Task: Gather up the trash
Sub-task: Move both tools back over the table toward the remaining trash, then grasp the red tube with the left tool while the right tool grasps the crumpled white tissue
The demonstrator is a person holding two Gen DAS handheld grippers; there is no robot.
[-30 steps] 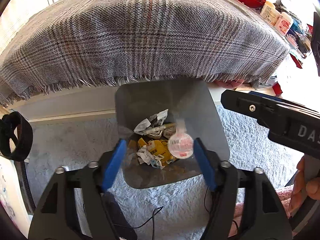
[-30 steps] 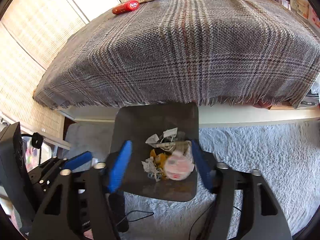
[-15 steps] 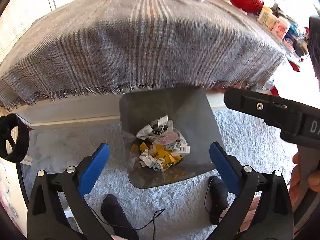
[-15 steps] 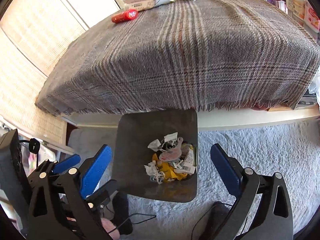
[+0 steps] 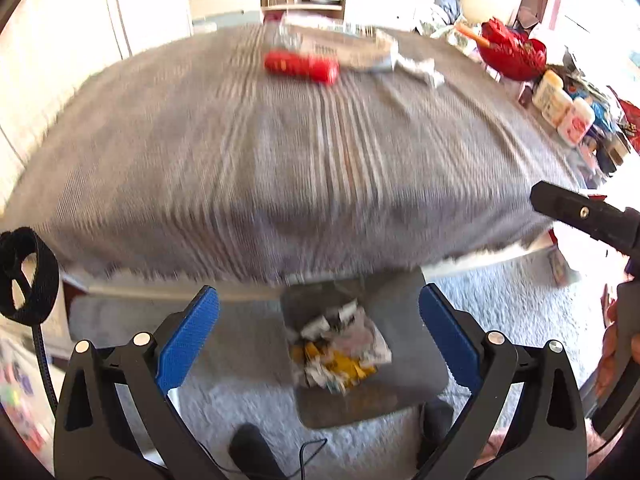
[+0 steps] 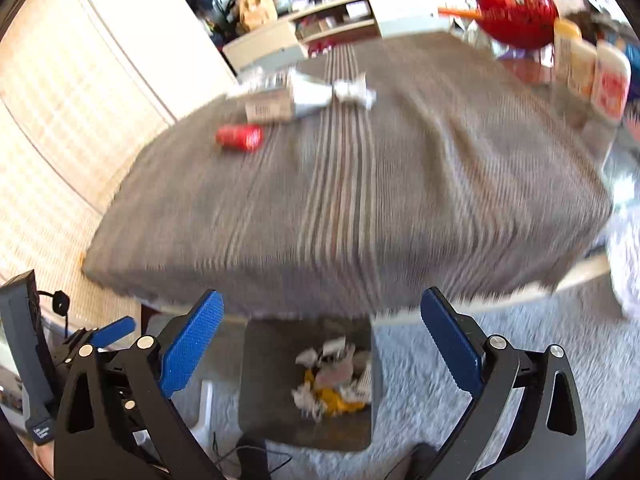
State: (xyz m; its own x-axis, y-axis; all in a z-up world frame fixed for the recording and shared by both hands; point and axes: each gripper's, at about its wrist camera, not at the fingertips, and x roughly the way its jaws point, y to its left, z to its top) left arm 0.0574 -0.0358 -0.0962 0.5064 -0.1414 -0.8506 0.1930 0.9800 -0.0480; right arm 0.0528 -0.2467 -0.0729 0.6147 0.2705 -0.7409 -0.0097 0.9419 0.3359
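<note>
A dark grey bin (image 5: 416, 388) (image 6: 272, 412) stands on the pale rug below the table's near edge, holding crumpled white and yellow trash (image 5: 340, 352) (image 6: 332, 380). My left gripper (image 5: 320, 336) is open and empty above the bin. My right gripper (image 6: 322, 338) is open and empty too, above the same bin. On the grey plaid cloth (image 5: 280, 152) (image 6: 360, 200) at the far side lie a red tube (image 5: 302, 66) (image 6: 240, 136), a carton (image 6: 276, 108) and crumpled white paper (image 5: 420, 68) (image 6: 354, 90). The frames are blurred.
A red basket (image 5: 512, 54) (image 6: 516, 18) and white bottles (image 5: 564, 110) (image 6: 596, 76) stand at the table's right end. The other gripper's black body (image 5: 588, 216) juts in at the right of the left wrist view. White blinds (image 6: 60, 128) at the left. Low shelves (image 6: 340, 24) behind the table.
Both grippers have opened wide and let the round white lid drop into the bin. Both have then risen and tilted up, so the tabletop fills the views.
</note>
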